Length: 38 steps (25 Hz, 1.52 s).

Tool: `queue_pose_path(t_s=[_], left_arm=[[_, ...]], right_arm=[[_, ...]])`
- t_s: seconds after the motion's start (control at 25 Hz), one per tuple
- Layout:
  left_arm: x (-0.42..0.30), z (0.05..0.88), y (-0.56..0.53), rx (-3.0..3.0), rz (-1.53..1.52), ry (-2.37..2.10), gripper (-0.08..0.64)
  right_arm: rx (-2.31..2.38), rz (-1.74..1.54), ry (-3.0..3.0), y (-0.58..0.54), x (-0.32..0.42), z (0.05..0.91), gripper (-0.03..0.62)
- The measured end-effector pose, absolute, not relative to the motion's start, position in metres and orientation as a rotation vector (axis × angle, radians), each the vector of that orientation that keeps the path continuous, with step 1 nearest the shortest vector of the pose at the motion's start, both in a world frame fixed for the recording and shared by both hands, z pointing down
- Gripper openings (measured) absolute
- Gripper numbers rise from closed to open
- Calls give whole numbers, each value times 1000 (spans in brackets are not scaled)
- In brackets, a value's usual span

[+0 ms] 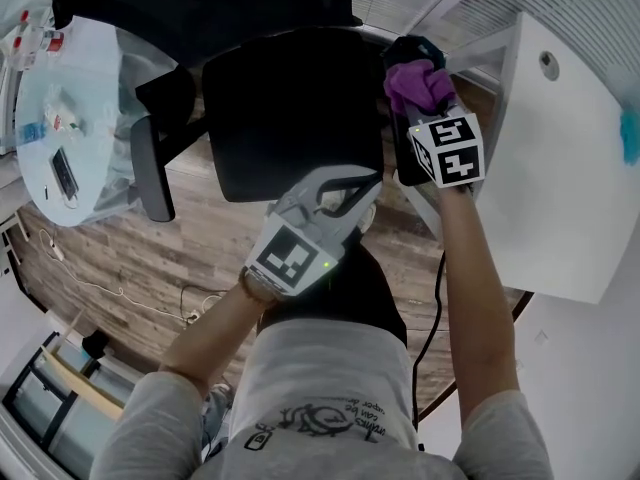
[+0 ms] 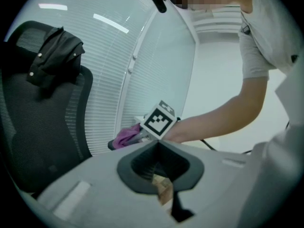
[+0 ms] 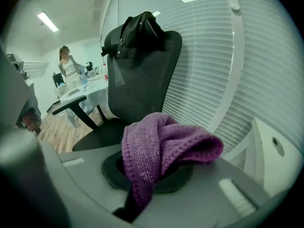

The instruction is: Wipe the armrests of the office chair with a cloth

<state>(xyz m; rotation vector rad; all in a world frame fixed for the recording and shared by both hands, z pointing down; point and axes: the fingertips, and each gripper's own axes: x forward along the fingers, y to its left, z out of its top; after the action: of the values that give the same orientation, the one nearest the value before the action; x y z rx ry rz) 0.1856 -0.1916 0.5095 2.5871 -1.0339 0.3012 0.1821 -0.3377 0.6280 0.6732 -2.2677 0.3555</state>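
Note:
The black office chair (image 1: 290, 118) stands below me with a dark jacket (image 3: 140, 27) draped over its mesh backrest. Its left armrest (image 1: 150, 183) sticks out bare. My right gripper (image 1: 430, 108) is shut on a bunched purple cloth (image 1: 420, 86), and holds it on the right armrest (image 2: 114, 145), which is mostly hidden beneath. The cloth (image 3: 161, 146) spills out of the right gripper's (image 3: 142, 184) jaws. My left gripper (image 1: 360, 183) hovers over the seat's front edge, shut, with nothing in it. In the left gripper view that gripper (image 2: 164, 184) faces the cloth (image 2: 126, 136).
A white desk panel (image 1: 570, 168) stands close on the right, beside a wall of blinds (image 3: 209, 56). A round white table (image 1: 60, 118) with small items is at the left. Cables (image 1: 120, 298) lie on the wood floor. A person (image 3: 69, 65) stands far off.

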Motion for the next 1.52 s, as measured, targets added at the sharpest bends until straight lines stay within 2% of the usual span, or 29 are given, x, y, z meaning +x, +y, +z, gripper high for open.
queue_pose_path(t_s=[0.64, 1.52], left_arm=[[184, 502, -179, 2561, 302, -1085, 2], [206, 498, -176, 2583, 305, -1070, 3]], right_arm=[[653, 367, -2267, -361, 167, 627, 29], [676, 383, -2237, -246, 236, 621, 31]])
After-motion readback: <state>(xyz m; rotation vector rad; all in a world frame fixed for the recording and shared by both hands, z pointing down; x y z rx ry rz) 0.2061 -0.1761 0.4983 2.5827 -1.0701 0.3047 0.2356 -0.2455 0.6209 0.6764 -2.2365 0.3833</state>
